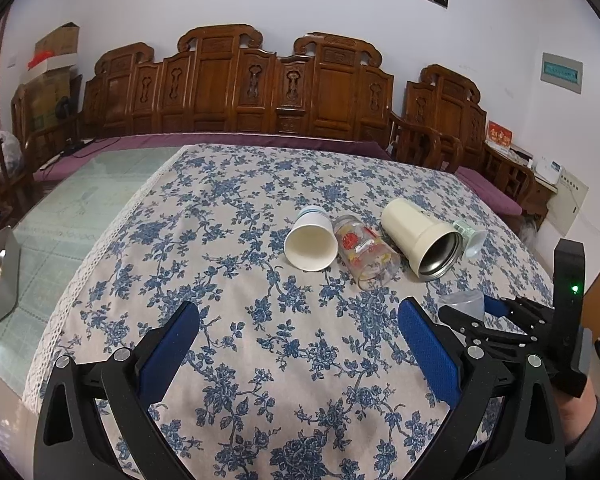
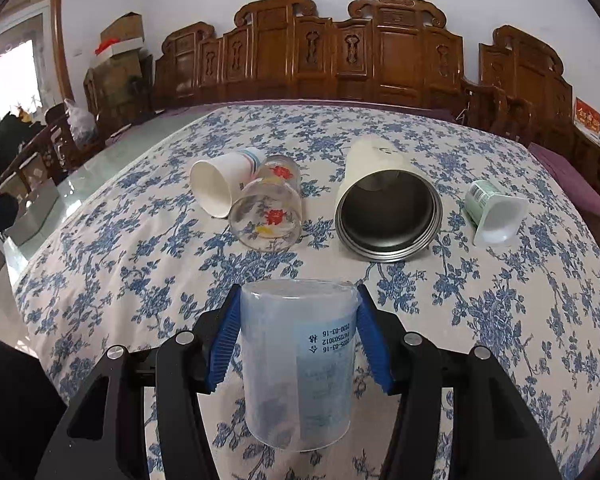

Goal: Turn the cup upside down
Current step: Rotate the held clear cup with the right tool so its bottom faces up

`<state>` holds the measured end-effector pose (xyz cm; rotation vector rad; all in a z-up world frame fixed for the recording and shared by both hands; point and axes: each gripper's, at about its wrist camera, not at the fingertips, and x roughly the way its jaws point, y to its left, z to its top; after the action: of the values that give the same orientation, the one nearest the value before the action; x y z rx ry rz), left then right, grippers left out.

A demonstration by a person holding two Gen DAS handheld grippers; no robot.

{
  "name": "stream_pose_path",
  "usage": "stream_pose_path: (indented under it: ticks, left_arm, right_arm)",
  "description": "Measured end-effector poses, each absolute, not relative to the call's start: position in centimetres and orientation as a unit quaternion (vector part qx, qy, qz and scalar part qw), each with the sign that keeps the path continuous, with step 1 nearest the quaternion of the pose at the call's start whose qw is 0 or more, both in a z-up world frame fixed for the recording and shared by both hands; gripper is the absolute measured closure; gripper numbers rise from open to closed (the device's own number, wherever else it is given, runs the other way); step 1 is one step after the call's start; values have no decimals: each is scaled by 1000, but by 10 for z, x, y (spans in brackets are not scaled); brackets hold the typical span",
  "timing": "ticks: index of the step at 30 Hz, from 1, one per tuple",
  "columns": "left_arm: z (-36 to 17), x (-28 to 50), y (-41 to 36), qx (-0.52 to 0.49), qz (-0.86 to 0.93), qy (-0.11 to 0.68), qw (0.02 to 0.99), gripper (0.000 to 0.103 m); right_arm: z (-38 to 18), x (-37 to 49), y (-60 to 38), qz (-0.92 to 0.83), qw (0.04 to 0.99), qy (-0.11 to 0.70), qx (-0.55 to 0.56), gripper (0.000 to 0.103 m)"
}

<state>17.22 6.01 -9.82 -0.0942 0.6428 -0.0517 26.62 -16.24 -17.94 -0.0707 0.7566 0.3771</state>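
Note:
My right gripper (image 2: 298, 332) is shut on a clear plastic cup (image 2: 298, 360) with upside-down printed date text, held just above the floral tablecloth (image 2: 140, 280). The cup also shows in the left wrist view (image 1: 462, 304), between the right gripper's fingers. My left gripper (image 1: 300, 344) is open and empty over the cloth. Further back, lying on their sides, are a white paper cup (image 2: 220, 184), a glass with red flowers (image 2: 270, 208), a cream steel-lined tumbler (image 2: 384, 204) and a small green-labelled yogurt cup (image 2: 494, 212).
The same four cups lie in a row in the left wrist view: paper cup (image 1: 312, 240), glass (image 1: 366, 252), tumbler (image 1: 424, 236). A carved wooden bench (image 1: 260, 88) runs behind the table. A grey box (image 1: 0, 276) sits at the far left on the glass tabletop.

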Motion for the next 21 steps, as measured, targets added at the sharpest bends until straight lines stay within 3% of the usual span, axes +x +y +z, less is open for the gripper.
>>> stream_pose_path:
  ticks: [21]
  left_arm:
    - [-98, 171, 57, -40, -25, 311, 949, 8]
  right_arm:
    - [-190, 214, -179, 181, 910, 370, -38, 45]
